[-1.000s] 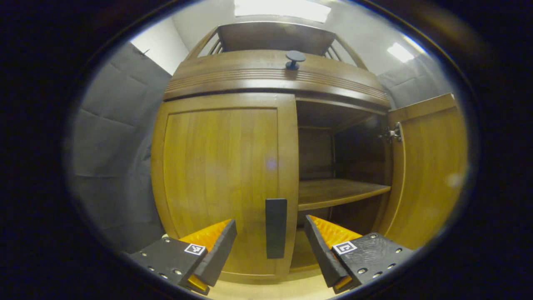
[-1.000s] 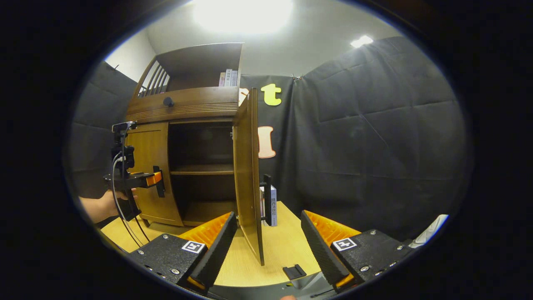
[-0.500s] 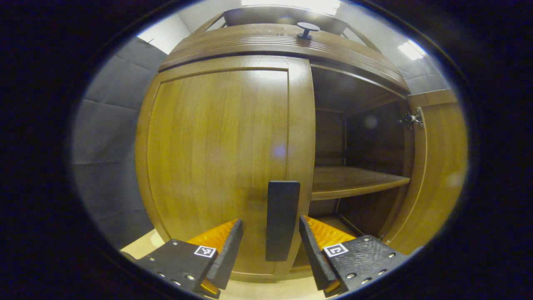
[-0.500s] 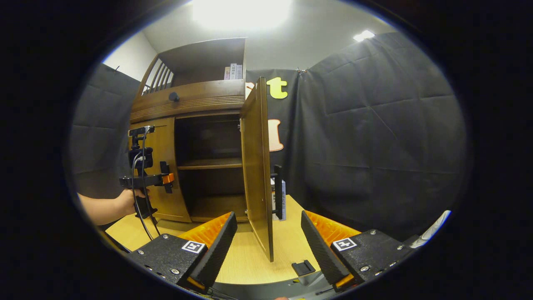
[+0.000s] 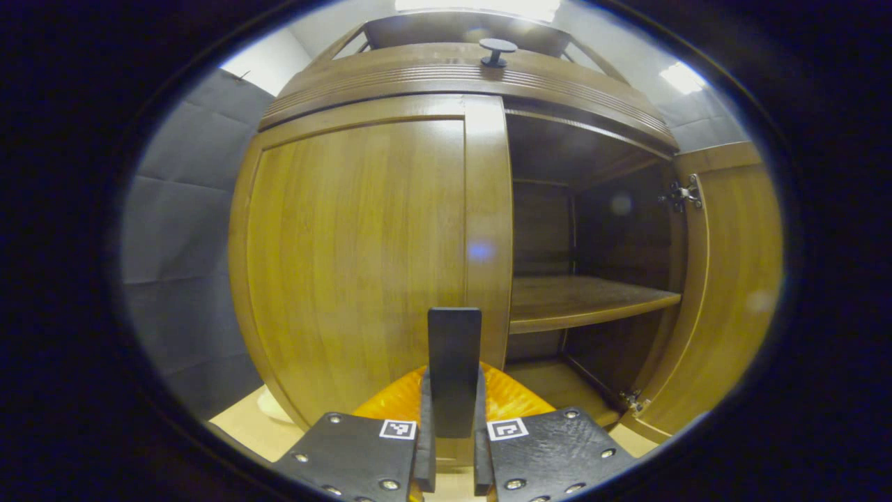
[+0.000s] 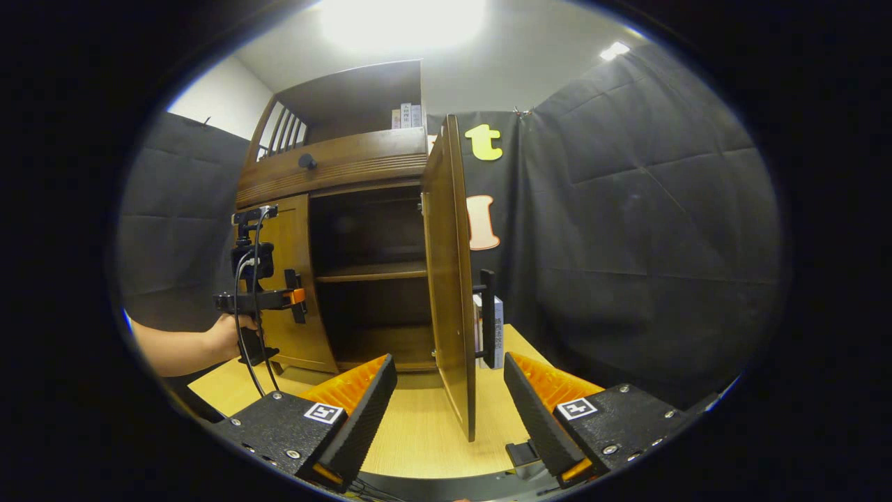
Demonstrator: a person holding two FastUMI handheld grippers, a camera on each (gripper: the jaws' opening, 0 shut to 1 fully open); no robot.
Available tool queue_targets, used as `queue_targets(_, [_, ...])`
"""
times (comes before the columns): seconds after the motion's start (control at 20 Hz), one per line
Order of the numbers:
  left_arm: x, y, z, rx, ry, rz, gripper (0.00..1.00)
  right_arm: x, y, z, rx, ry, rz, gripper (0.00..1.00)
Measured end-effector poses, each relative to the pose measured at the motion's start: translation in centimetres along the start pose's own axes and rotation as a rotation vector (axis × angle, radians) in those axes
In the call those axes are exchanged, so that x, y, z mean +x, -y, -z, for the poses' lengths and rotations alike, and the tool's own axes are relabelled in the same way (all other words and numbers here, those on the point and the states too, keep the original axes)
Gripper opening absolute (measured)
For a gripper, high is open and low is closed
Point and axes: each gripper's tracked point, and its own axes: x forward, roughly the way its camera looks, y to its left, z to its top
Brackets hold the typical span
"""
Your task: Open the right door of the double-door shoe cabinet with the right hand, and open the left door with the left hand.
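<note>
So the brown wooden double-door shoe cabinet (image 5: 446,77) sits on a light wood floor (image 6: 418,432), with a round dark knob (image 5: 493,49) on its top band. Its right door (image 6: 449,279) hangs wide open, edge-on between my right gripper (image 6: 449,408)'s spread fingers, touching neither. My left gripper (image 5: 451,446) is clamped on the left door (image 5: 362,265)'s flat black handle (image 5: 454,362); that door's closed.

left tool (image 5: 450,446) now clamped on left door handle (image 5: 454,369)
</note>
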Motion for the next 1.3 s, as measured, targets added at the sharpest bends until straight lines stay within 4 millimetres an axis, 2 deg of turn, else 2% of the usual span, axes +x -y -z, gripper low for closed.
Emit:
queue_targets(0.3, [-2.3,-0.3,-0.1,-0.015,0.003,-0.005,0.28,0.7,-1.5,0.0,-0.02,0.011,-0.096,0.95])
queue_targets(0.5, [-3.4,-0.5,-0.2,-0.027,0.002,0.011,0.28,0.5,-3.8,-0.5,-0.019,0.024,-0.126,0.95])
queue_targets(0.75, [-5.4,-0.9,-0.3,-0.049,0.002,0.05,0.28,-0.4,-7.0,0.0,-0.002,0.006,-0.146,0.95])
queue_targets(0.8, [-5.4,-0.9,-0.4,-0.053,0.002,0.057,0.22,-0.7,-7.3,0.4,-0.006,0.002,-0.143,0.95])
queue_targets(0.85, [-5.4,-0.8,-0.4,-0.059,0.002,0.064,0.28,-0.9,-7.8,0.4,-0.004,0.001,-0.145,0.95])
queue_targets(0.9, [-5.4,-0.7,-0.6,-0.064,0.003,0.07,0.28,-1.2,-8.4,0.4,-0.001,0.001,-0.149,0.95])
queue_targets(0.95, [-5.4,-0.7,-0.6,-0.068,0.004,0.075,0.22,-1.3,-8.9,0.3,-0.002,0.0,-0.15,0.95])
queue_targets(1.2, [-5.6,-0.4,-0.9,-0.097,0.006,0.098,0.22,-2.0,-10.6,-0.2,-0.01,0.015,-0.145,0.95])
queue_targets(1.25, [-5.5,-0.4,-0.9,-0.098,0.008,0.101,0.19,-2.1,-11.0,-0.3,-0.011,0.017,-0.145,0.95])
queue_targets(1.3, [-5.4,-0.4,-1.0,-0.099,0.008,0.104,0.22,-2.2,-11.4,-0.3,-0.011,0.017,-0.147,0.95])
